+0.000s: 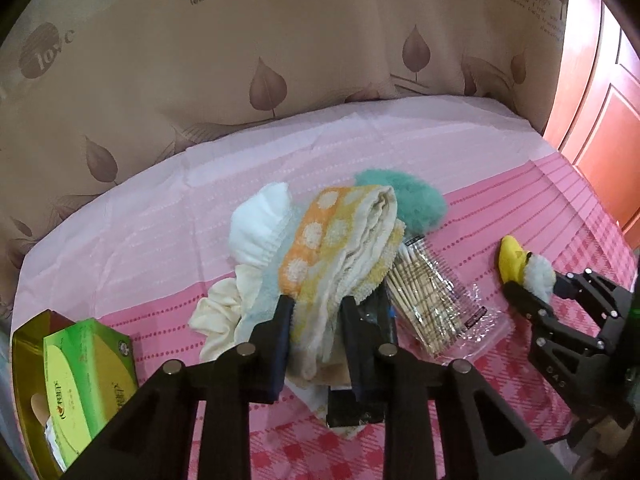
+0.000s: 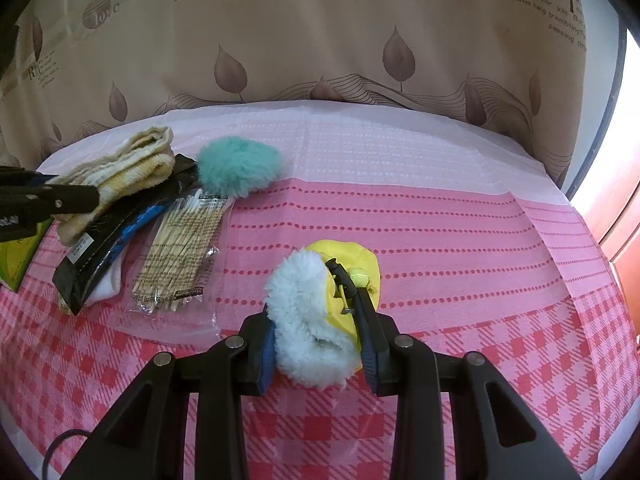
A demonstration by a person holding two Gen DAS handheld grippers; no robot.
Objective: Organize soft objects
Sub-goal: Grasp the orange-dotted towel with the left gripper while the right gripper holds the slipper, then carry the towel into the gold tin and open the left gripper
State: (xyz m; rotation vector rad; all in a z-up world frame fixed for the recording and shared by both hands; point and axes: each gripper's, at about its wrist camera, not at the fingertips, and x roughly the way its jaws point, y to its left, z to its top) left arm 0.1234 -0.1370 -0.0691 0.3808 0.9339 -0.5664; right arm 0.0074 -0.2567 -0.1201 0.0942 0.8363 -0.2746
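My left gripper (image 1: 316, 304) is shut on a folded orange and yellow dotted towel (image 1: 340, 236), which lies over a pile of white and cream cloths (image 1: 256, 236). A teal fluffy pompom (image 1: 404, 196) lies just behind the pile; it also shows in the right wrist view (image 2: 238, 166). My right gripper (image 2: 316, 320) is shut on a yellow plush toy with white fleece trim (image 2: 304, 316), resting on the pink cloth. In the left wrist view the right gripper (image 1: 532, 284) holds that toy (image 1: 516, 264) at the right.
A clear bag of cotton swabs (image 2: 180, 256) and a black package (image 2: 104, 248) lie beside the pile. A green tissue box (image 1: 80, 376) sits at front left. The pink checked tablecloth (image 2: 440, 220) covers the table, with a leaf-print curtain (image 2: 320, 40) behind.
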